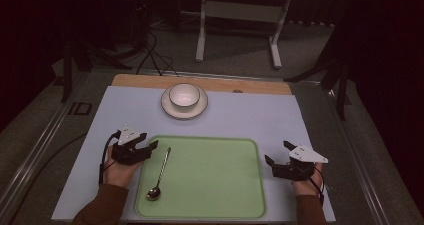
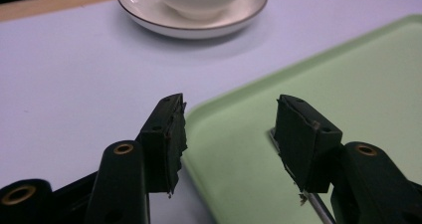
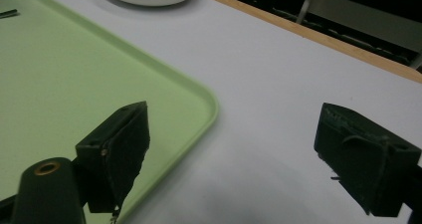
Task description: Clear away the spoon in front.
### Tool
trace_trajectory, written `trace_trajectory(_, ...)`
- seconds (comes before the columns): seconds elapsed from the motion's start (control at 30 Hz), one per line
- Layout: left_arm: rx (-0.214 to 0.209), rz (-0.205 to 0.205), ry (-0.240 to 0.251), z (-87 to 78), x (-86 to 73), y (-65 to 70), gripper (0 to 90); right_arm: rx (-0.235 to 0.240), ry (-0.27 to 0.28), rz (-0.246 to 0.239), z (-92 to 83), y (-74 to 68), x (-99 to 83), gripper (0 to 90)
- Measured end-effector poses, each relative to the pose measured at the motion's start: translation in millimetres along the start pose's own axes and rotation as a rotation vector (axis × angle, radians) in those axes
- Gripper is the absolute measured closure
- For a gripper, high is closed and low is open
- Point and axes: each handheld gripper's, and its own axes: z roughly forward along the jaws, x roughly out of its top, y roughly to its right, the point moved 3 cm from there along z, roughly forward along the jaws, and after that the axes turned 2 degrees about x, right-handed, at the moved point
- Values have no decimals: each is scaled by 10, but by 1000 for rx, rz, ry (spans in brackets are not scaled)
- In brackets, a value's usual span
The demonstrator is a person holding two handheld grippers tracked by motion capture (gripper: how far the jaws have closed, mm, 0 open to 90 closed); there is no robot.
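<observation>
A metal spoon (image 1: 161, 170) lies on the left part of a green tray (image 1: 220, 185), its bowl toward the near edge. My left gripper (image 1: 148, 141) stands open at the tray's far left corner, just left of the spoon's handle tip. In the left gripper view the jaws (image 2: 229, 129) are wide apart with nothing between them, and the spoon handle (image 2: 318, 209) shows under the right-hand jaw. My right gripper (image 1: 276, 151) is open beside the tray's right edge, and its jaws (image 3: 234, 129) straddle the tray rim (image 3: 199, 92) and bare mat.
A white bowl (image 1: 184, 95) sits on a white saucer (image 1: 167, 107) at the back middle of the pale blue mat (image 1: 250, 115). A wooden strip (image 1: 260, 86) runs along the far edge. Beyond it on the floor are a metal stand (image 1: 237, 15) and cables.
</observation>
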Motion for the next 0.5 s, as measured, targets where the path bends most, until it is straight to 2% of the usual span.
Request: trace_trajectory(0.5, 68, -6, 77, -124, 23, -114, 458, -17, 16, 22, -57, 82, -10, 140)
